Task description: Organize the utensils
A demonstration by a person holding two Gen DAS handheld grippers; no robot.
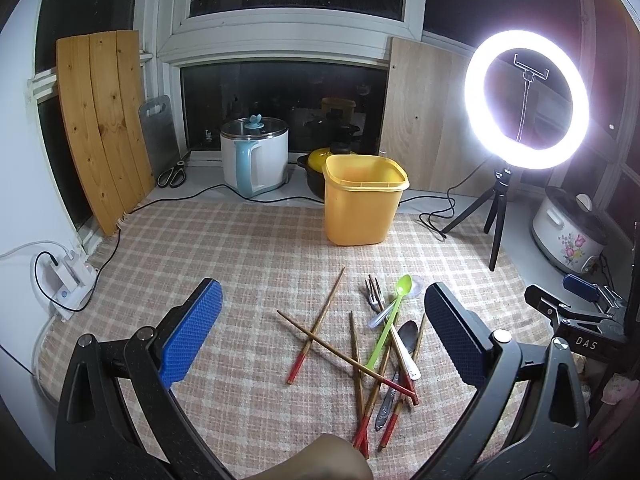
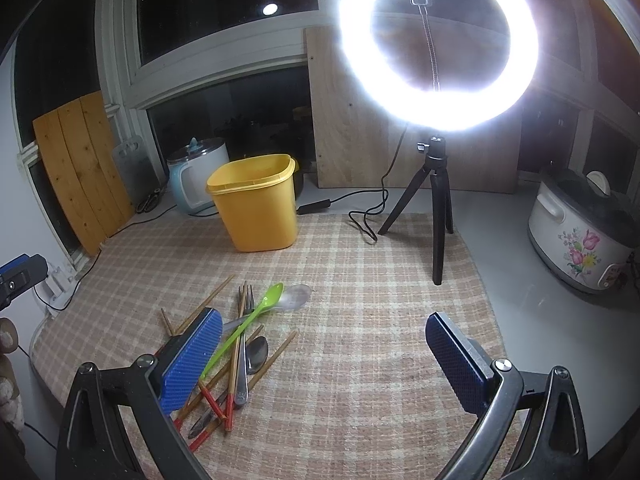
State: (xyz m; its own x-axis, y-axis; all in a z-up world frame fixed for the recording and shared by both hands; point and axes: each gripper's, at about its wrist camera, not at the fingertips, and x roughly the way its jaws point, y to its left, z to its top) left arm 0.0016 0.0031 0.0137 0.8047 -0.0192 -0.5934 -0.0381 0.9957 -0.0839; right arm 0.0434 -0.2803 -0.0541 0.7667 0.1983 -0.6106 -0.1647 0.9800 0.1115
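Both grippers are spread wide and hold nothing. The left gripper (image 1: 322, 332) hovers above the checked woven mat (image 1: 240, 248) on the counter, with the heap of red-tipped wooden chopsticks (image 1: 316, 330) lying between its fingers and towards the right one. A long lime-green plastic spoon (image 1: 386, 320) crosses the heap, beside a metal fork (image 1: 374, 294) and a metal spoon (image 1: 408, 338). Straight ahead, well beyond the heap, stands the empty yellow plastic tub (image 1: 362, 204).

The right gripper (image 2: 324, 360) hangs over bare mat; the same heap sits at its left finger, partly hidden behind the blue pad. Only this view shows clearly the clear plastic spoon (image 2: 296, 298) lying bowl-up just past the green spoon's tip. The left view alone shows the white electric kettle with a glass lid (image 1: 256, 156) fully, and the scissors (image 1: 174, 174) left of it. The glowing ring light on a small tripod (image 2: 438, 44) stands ahead of the right gripper.
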